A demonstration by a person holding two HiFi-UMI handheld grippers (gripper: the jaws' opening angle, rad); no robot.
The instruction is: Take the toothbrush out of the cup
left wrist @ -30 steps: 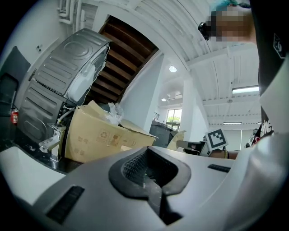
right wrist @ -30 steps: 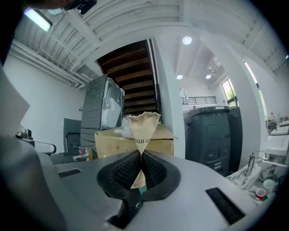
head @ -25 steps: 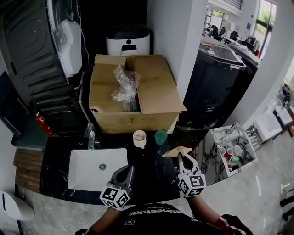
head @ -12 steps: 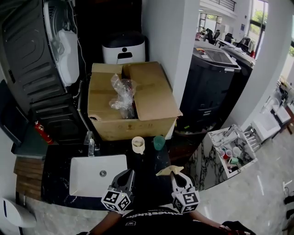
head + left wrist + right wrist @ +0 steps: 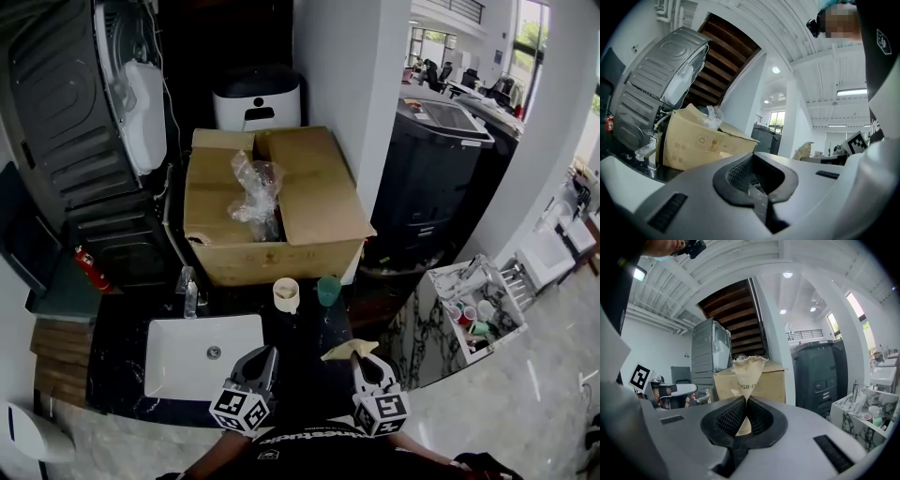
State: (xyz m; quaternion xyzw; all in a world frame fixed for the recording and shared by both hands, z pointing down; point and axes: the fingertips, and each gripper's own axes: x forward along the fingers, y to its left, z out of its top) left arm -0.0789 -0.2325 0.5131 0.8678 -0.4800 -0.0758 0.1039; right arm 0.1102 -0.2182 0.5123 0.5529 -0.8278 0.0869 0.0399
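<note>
Toothbrush unseen: two cups stand at the back of the counter, both grippers well short of them.

Head view: a cream cup and a green cup stand upright side by side against the cardboard box, ahead of and between the grippers. No toothbrush shows in either, so its axis cannot be told. The left gripper lies nearer the cream cup, the right gripper nearer the green. Left gripper view: jaws together on nothing. Right gripper view: jaws clamped on a tan paper scrap standing up between them. A second ago the right gripper sat farther out; the left has kept its place.
</note>
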